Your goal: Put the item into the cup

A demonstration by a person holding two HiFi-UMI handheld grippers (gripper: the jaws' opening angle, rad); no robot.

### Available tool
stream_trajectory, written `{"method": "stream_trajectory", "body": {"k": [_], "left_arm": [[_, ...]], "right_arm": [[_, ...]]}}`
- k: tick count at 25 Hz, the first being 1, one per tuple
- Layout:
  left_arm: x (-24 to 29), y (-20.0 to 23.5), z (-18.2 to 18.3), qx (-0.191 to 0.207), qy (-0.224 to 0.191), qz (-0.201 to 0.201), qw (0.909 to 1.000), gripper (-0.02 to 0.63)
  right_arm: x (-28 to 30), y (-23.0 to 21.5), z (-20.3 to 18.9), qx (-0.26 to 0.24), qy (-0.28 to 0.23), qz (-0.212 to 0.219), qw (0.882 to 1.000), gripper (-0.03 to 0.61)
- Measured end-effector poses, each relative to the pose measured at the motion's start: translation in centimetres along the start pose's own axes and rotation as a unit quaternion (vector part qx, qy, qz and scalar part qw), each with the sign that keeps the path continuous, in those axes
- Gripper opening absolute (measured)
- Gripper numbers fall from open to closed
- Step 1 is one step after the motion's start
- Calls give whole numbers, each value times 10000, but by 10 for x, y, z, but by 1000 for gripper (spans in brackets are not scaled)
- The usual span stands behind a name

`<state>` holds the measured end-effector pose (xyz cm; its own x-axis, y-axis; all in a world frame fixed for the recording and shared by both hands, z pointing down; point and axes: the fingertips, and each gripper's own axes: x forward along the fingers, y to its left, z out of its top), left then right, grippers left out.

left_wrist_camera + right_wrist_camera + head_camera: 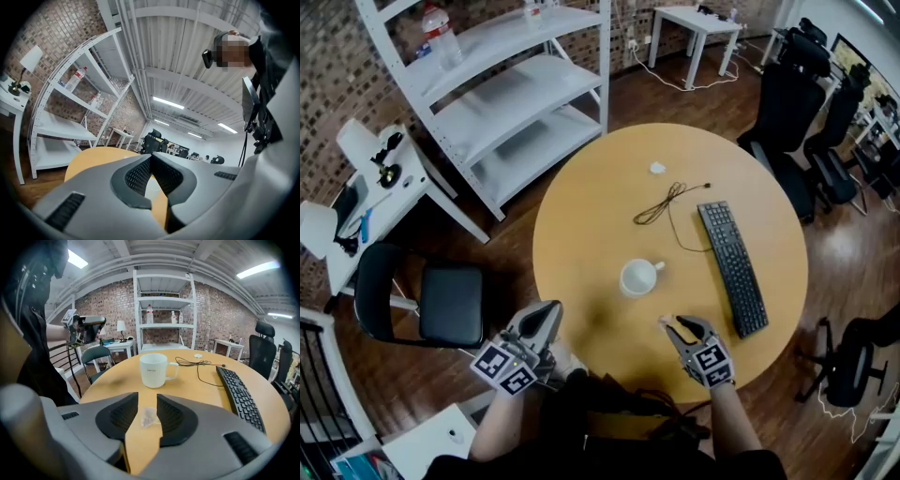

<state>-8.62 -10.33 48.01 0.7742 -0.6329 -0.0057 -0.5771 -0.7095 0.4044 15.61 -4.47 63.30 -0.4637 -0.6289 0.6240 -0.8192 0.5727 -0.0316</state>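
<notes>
The right tongs (147, 397) are held open at the near edge of the round desk (581, 216). A small clear bag, the item (149, 417), is seen lying on the desk between the two pads. It lies close against the right pad, but it is not pressed by both. In the head view the item (662, 322) is made out only as a pale speck at the tips of the right tongs (680, 324).

The cup (637, 277) is set upright near the middle of the desk, with its handle turned toward the right edge. It is well apart from the item, on the far side of it. From the right gripper view the cup (153, 370) is seen straight ahead of the pads.

The left tongs (546, 314) are held just off the near left edge of the desk. Their pads (136, 176) are closed together at the tips, and nothing is gripped between them.

A keyboard (732, 267) is laid along the right edge, and a cable (661, 204) is coiled between it and the far edge.
</notes>
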Motion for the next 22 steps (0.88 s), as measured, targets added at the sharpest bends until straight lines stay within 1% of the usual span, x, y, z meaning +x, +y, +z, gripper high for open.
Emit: {"method": "stream_trajectory", "body": {"k": [6,9,13,14,17,19,22], "left_arm": [[-23,11,-8,-142,4,322,9994,3],[-27,14,-10,-159,3,391,9991,3],[-26,16,-9,-156,8,385,9991,3],[-26,16,-8,-156,18,375,9992,3],[-23,15,-8,-158,52,325,9993,3],[-20,14,-9,-149,71,277,9995,3],[-15,14,-8,-131,83,208,9997,3]], "right_arm": [[22,3,-29,-238,701,63,9972,130],[27,2,-35,-311,836,97,9960,130],[34,4,-37,-368,951,171,9946,129],[35,6,-36,-368,961,203,9945,120],[36,9,-32,-411,940,229,9945,36],[35,9,-29,-449,931,197,9944,2],[32,7,-24,-478,876,143,9949,2]]}}
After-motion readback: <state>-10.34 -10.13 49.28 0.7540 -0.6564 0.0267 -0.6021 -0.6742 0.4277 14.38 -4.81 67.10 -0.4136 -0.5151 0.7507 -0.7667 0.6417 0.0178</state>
